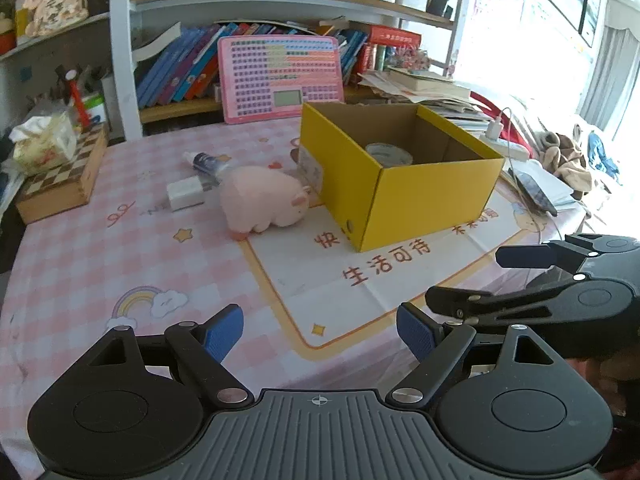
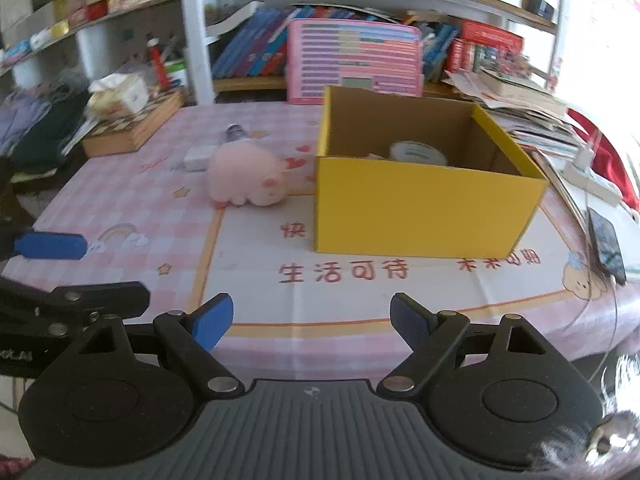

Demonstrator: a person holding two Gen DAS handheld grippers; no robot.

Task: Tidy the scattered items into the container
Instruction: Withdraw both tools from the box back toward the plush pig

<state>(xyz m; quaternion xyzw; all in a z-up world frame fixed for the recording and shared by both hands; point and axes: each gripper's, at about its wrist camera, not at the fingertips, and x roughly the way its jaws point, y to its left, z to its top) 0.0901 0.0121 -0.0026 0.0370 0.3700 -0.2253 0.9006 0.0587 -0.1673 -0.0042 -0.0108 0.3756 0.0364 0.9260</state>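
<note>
A yellow cardboard box (image 1: 434, 196) stands open on the table; it also shows in the right wrist view (image 2: 420, 208). A roll of tape (image 1: 389, 154) lies inside it (image 2: 417, 152). A pink plush pig (image 1: 264, 200) lies just left of the box (image 2: 246, 180). Behind the pig lie a white block (image 1: 185, 193) and a small bottle (image 1: 208, 162). My left gripper (image 1: 320, 334) is open and empty near the table's front edge. My right gripper (image 2: 312, 322) is open and empty, in front of the box.
A wooden chessboard box (image 1: 60, 184) with a tissue pack (image 1: 40, 144) sits at the left. A pink keyboard toy (image 1: 282, 76) leans on the bookshelf behind. A phone (image 2: 608, 246), a power strip (image 1: 508, 146) and stacked papers lie right of the box.
</note>
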